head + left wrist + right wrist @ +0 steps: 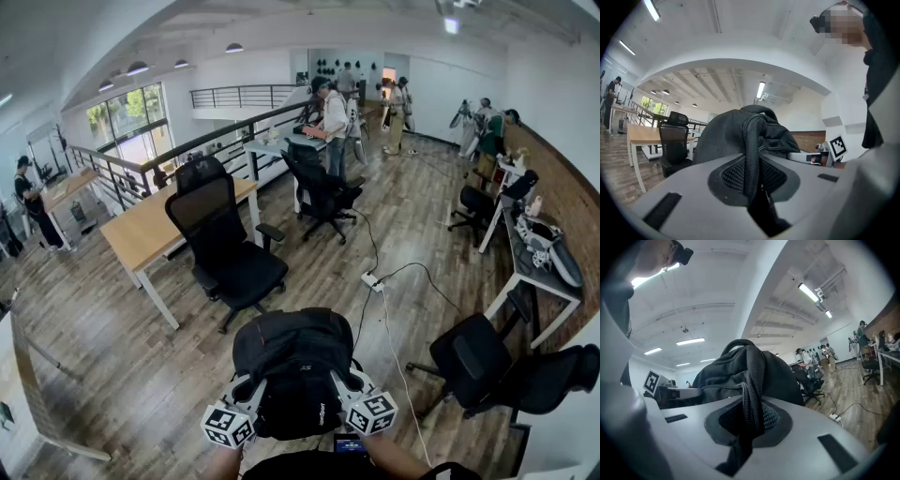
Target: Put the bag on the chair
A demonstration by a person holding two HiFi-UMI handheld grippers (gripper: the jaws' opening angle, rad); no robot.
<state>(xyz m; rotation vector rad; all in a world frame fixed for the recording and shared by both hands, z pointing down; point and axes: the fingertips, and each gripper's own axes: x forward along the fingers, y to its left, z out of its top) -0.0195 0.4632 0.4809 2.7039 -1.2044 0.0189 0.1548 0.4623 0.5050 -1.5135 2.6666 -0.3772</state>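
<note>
Left gripper (754,190): smooth grey moulded jaws pressed together on a padded mesh strap (752,154) of the black fabric backpack (733,133); the strap runs down through the dark ribbed pads.
Right gripper (746,425): jaws likewise clamped, on a coarse woven strap (752,394) at the backpack's other side.
Backpack position: held up in the air between both grippers, just in front of the person, above the floor and well apart from every chair.
Backpack surface: matte, soft and rumpled, rounded on top with a carry loop; stitched seams show.
Nearest chair ahead: black mesh-backed office chair (225,248) on castors, padded seat, pulled out from a light wooden desk (141,230).
Floor: grey-brown wooden planks (112,347); a white power strip (373,281) lies on it with thin cables.
Hidden: the backpack's lower half sits behind the jaw bodies in both gripper views; each strap's end drops out of sight into the gap.
Cut off: a second black chair (487,370) at the right, partly out of the picture.
Hard to make out: distant people at the far desks.
</note>
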